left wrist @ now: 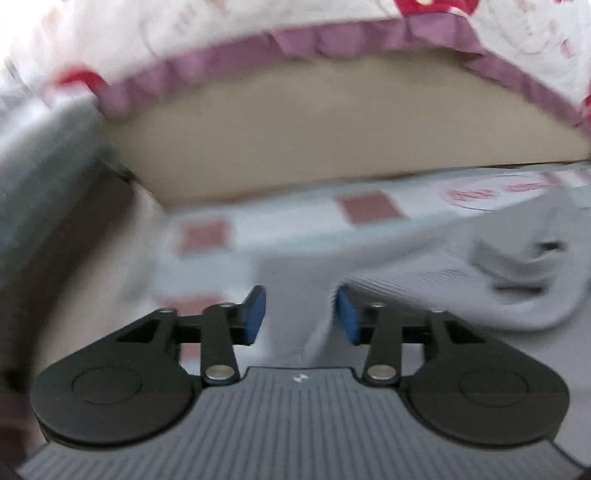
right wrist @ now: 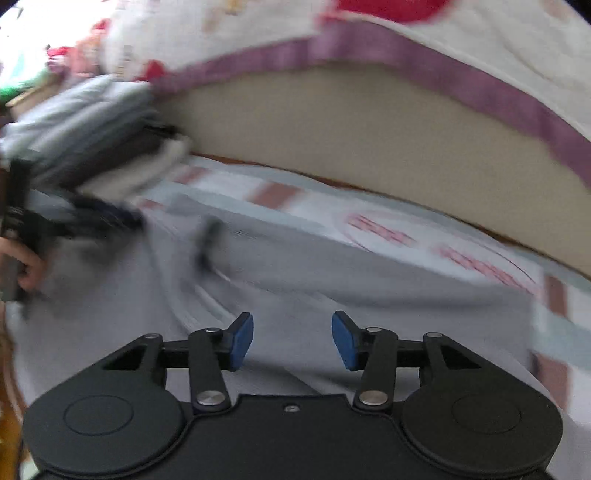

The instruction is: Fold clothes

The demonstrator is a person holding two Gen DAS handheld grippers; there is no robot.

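Left gripper [left wrist: 299, 317]: my fingers [left wrist: 255, 314] stand apart, blue pads facing each other across a clear gap; nothing pinched. The grey cloth shows through the gap, below and beyond the pads — I cannot tell whether the tips touch it.

Right gripper [right wrist: 292, 340]: my fingers [right wrist: 242, 341] are spread as well, nothing between the pads. They hang over the broad middle of the grey cloth.

Grey garment [right wrist: 332, 295]: light grey, ribbed knit, spread flat on the bed in front of both grippers. In the left wrist view it fills the lower right, with a crumpled fold at its right side; in the right wrist view it runs across most of the lower half, with a dark blurred mark towards its left.

Bed sheet [left wrist: 369, 206]: white with red-brown squares and a round red print; the garment lies on it, sheet bare along the far edge.

Beige panel [left wrist: 332, 122]: rises just behind the sheet, along the far side of the bed.

Quilt [left wrist: 258, 22]: white with red patches and a purple ruffled border, hanging over the top of the beige panel.

Clothes pile [right wrist: 96, 122]: grey and dark pieces stacked at the left, beside the garment's far left end — too blurred to tell pieces apart.

Hand [right wrist: 26, 262]: at the left edge of the right wrist view, gripping a dark handle.

Picture quality: both views motion-blurred.
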